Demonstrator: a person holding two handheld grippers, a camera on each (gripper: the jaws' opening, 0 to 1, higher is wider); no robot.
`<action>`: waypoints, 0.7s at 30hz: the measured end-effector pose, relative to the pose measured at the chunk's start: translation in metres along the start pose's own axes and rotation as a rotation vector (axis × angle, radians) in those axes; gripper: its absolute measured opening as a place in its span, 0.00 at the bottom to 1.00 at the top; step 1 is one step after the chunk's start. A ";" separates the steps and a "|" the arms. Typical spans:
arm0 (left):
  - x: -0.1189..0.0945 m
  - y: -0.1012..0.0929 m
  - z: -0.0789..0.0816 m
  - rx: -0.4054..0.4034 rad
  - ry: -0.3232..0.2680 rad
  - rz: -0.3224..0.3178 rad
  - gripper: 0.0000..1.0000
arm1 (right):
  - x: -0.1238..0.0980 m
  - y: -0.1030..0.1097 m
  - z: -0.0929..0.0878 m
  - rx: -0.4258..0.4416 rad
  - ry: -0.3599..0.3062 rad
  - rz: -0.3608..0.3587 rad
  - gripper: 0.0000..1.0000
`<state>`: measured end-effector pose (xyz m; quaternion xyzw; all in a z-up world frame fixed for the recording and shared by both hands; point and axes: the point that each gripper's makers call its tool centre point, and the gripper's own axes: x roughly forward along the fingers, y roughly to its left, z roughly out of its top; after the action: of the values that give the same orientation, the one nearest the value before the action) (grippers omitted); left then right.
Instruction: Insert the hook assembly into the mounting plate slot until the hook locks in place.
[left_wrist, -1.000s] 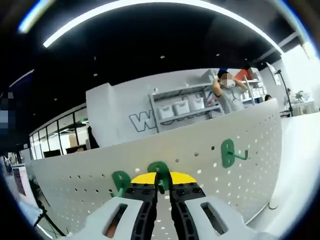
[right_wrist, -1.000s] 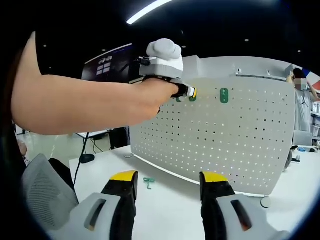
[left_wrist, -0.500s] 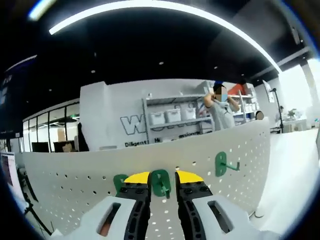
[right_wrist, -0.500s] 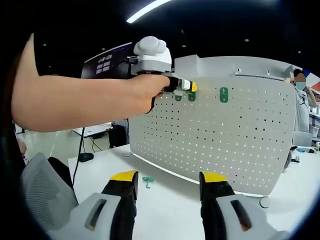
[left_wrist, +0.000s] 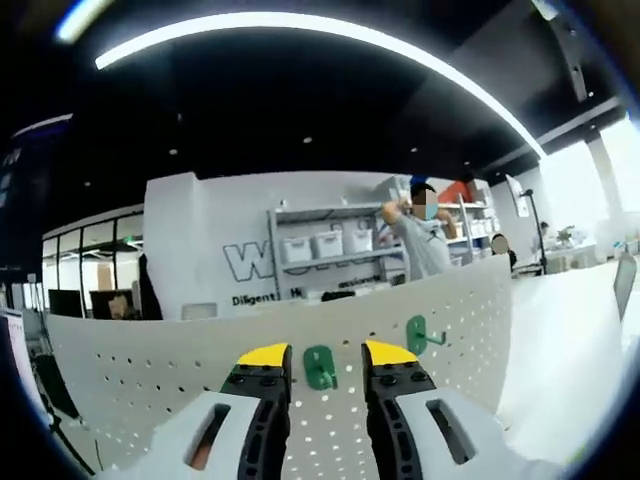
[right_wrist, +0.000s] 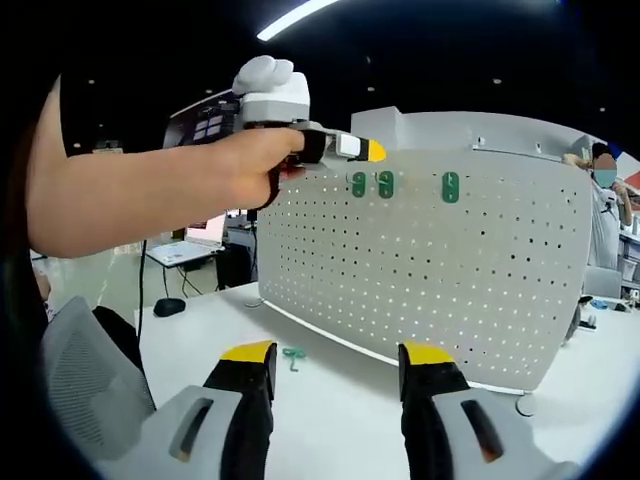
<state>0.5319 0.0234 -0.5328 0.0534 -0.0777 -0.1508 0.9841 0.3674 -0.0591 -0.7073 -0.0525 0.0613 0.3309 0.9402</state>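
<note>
Facing the white pegboard plate filling the frame's middle, I count three green hooks seated along its top row. My left gripper, centre bottom, has jaws apart around one hook without touching; I judge it locked. My right gripper is spread, empty. Next: the spare hook on the table.
</note>
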 end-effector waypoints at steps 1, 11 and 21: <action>-0.004 0.002 0.002 0.004 -0.004 -0.002 0.29 | 0.000 -0.001 -0.001 0.000 0.002 -0.003 0.48; -0.036 0.017 0.004 0.046 -0.002 -0.030 0.28 | 0.001 -0.001 -0.003 -0.012 0.012 -0.009 0.48; -0.062 0.026 -0.023 0.058 0.064 -0.071 0.28 | 0.003 0.001 -0.008 -0.022 0.034 -0.005 0.48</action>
<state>0.4846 0.0694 -0.5603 0.0896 -0.0486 -0.1813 0.9781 0.3682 -0.0579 -0.7160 -0.0684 0.0737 0.3282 0.9393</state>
